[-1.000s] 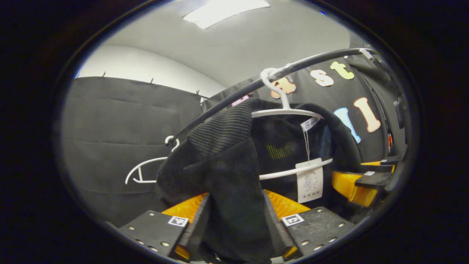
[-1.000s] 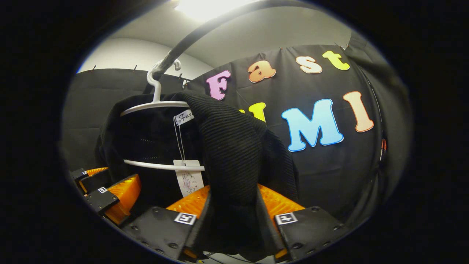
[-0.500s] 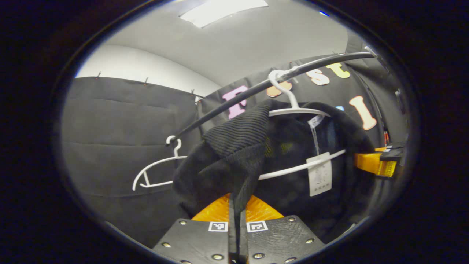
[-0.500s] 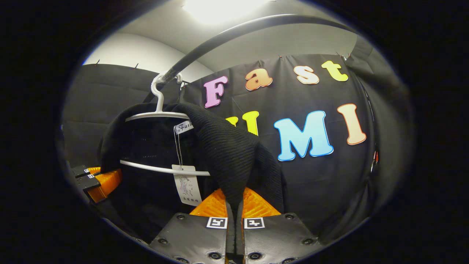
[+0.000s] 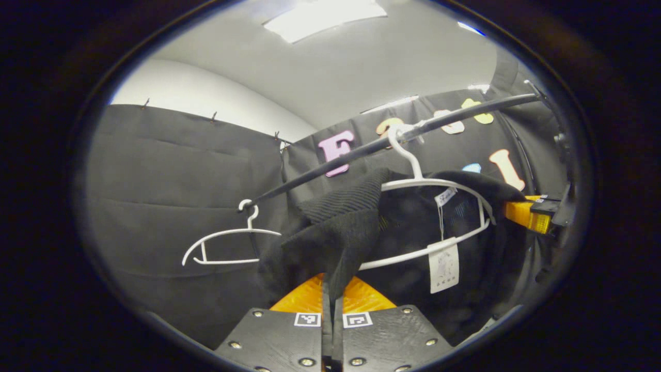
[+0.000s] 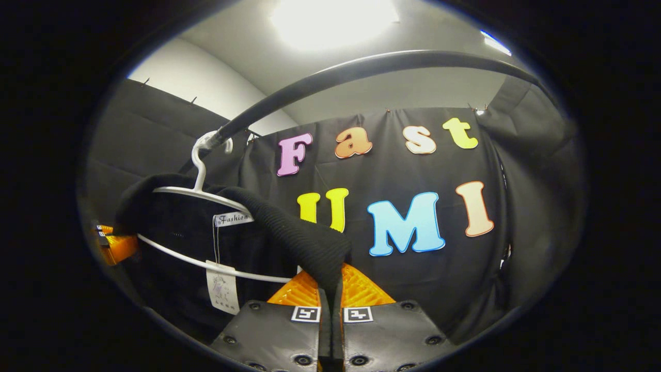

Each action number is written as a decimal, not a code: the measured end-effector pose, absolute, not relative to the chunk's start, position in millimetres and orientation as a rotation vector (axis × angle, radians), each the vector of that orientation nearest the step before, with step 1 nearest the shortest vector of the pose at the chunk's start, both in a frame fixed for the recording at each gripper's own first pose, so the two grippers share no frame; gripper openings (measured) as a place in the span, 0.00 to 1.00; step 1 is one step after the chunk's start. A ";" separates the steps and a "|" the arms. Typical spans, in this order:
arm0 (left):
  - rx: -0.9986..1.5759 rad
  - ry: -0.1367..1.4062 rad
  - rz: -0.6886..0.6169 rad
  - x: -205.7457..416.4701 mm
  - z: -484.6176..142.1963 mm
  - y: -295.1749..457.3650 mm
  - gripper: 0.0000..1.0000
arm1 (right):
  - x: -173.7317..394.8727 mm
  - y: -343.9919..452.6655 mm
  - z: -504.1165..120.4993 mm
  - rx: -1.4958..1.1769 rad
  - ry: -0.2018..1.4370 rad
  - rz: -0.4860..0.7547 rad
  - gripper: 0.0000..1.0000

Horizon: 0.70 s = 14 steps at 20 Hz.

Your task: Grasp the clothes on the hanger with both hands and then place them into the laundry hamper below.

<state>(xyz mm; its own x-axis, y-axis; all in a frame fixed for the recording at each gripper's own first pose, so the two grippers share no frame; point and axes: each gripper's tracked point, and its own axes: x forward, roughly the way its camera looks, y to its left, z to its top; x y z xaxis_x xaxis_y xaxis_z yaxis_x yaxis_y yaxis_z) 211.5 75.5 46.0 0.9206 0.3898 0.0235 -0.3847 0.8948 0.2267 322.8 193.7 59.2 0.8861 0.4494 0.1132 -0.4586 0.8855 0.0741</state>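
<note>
Both claws, spread around the black garment (image 5: 330,243) a second ago, are now pressed together on it, and the cloth has been drawn off the ends of the white hanger (image 5: 439,206), which has swung up and away from the cameras. Left gripper view: well to the left of the left claw (image 5: 330,305) and above it, an empty white hanger (image 5: 222,248) hangs from the dark rail (image 5: 361,150); directly above the claw, a ribbed fold of the garment runs down into the closed gap, both fingers (image 5: 304,297) pinching it; up and to the right, the hanger with the garment hooks over the rail, a paper tag (image 5: 444,261) dangling on a string below its lower bar; at the far right, level with the hanger's end, the right claw (image 5: 532,217) grips the other shoulder of the garment. Right gripper view: at the far left, the left claw (image 6: 116,245) shows at the edge of the garment (image 6: 310,243); up and to the left of the right claw (image 6: 330,294), the hanger (image 6: 199,194) hooks over the rail (image 6: 361,67), with a sewn label (image 6: 232,219) near the collar and the tag (image 6: 222,292) below the lower bar; straight above the right claw, a ribbed shoulder fold slopes down from the hanger into the closed fingers (image 6: 359,287), which pinch it; behind and to the right hangs the booth's black cloth wall (image 6: 526,232). The garment remains partly on the hanger, up by the rail.
</note>
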 end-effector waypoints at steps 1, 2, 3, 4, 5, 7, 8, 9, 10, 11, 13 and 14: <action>0.237 0.012 0.412 205.2 56.2 80.5 0.02 | 321.3 190.1 62.5 0.095 -0.104 0.467 0.02; 0.239 0.001 0.420 197.4 65.5 85.6 0.02 | 319.8 187.2 67.0 0.095 -0.117 0.461 0.00; 0.241 -0.008 0.428 191.3 75.1 90.9 0.02 | 318.1 183.9 72.0 0.097 -0.131 0.455 0.02; 0.242 -0.015 0.436 185.7 84.2 96.1 0.02 | 318.1 180.3 76.4 0.093 -0.144 0.449 0.02; 0.243 -0.023 0.445 184.3 92.4 100.3 0.02 | 317.5 177.6 81.3 0.088 -0.158 0.442 0.02; 0.248 -0.049 0.462 182.1 110.0 110.9 0.02 | 320.9 173.1 91.1 0.084 -0.185 0.432 0.02; 0.253 -0.063 0.467 179.4 118.7 115.2 0.02 | 322.4 170.4 96.0 0.084 -0.198 0.428 0.02; 0.260 -0.077 0.469 177.6 127.5 118.5 0.02 | 322.9 168.5 100.4 0.084 -0.209 0.425 0.02; 0.267 -0.091 0.467 177.4 135.2 121.8 0.02 | 326.5 167.3 103.8 0.084 -0.218 0.422 0.02; 0.274 -0.101 0.462 179.5 141.1 124.7 0.02 | 329.9 166.0 106.6 0.084 -0.228 0.418 0.02; 0.287 -0.108 0.449 184.6 147.2 127.5 0.02 | 337.0 165.4 109.5 0.085 -0.237 0.413 0.02; 0.294 -0.107 0.444 186.9 147.9 130.8 0.02 | 340.2 166.6 109.9 0.085 -0.238 0.415 0.02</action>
